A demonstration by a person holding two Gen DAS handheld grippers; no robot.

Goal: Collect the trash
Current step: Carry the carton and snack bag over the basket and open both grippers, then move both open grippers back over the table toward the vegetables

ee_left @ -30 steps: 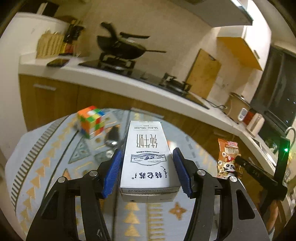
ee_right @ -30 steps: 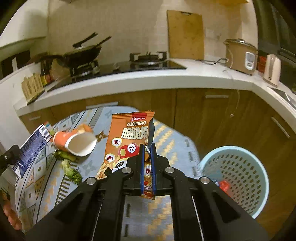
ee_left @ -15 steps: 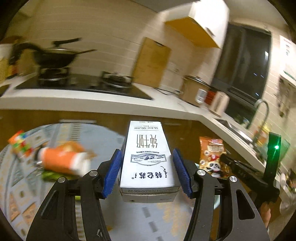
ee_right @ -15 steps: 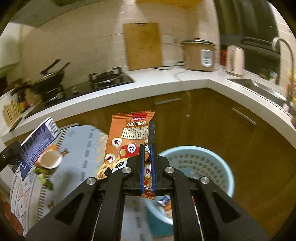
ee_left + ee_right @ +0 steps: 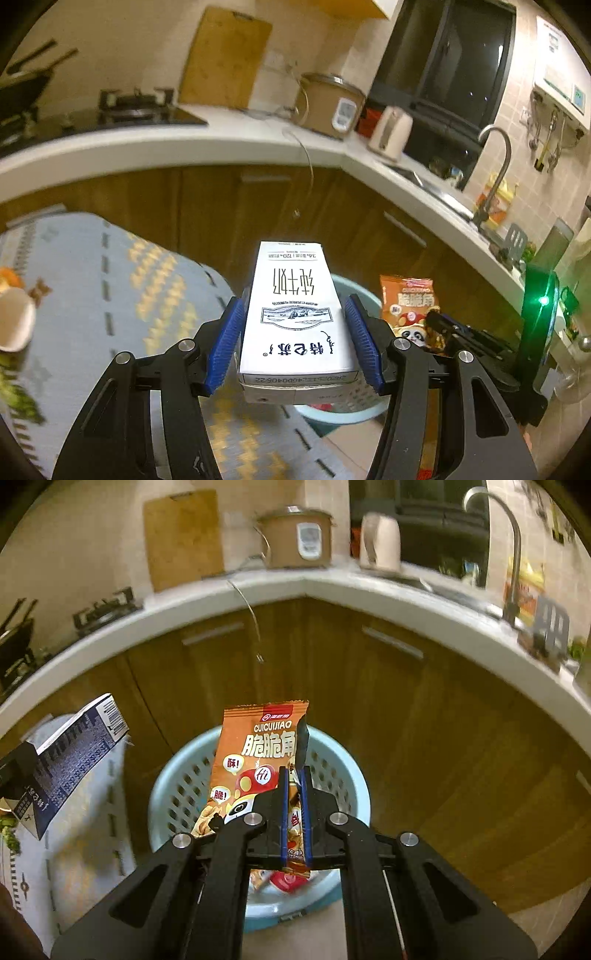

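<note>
Left wrist view: the left gripper (image 5: 295,332) stands about half open, its blue pads clamped on the sides of a white milk carton (image 5: 295,314) held lengthwise. Beyond and below the carton, the pale blue perforated basket (image 5: 354,413) sits on the floor beside the patterned tablecloth (image 5: 110,288). At the right, the orange snack packet (image 5: 408,306) hangs from the other gripper.

Right wrist view: the right gripper (image 5: 293,808) is pinched almost fully closed on the snack packet (image 5: 255,746), which dangles directly above the basket (image 5: 177,797) (some wrappers already lie inside). The carton (image 5: 70,753) shows at the left, over the tablecloth's edge rather than over the basket.

Releasing the packet should work well here; to be safe, lower it nearer the rim first, since light foil may flutter aside. The carton probably needs carrying further right before letting go.
</note>
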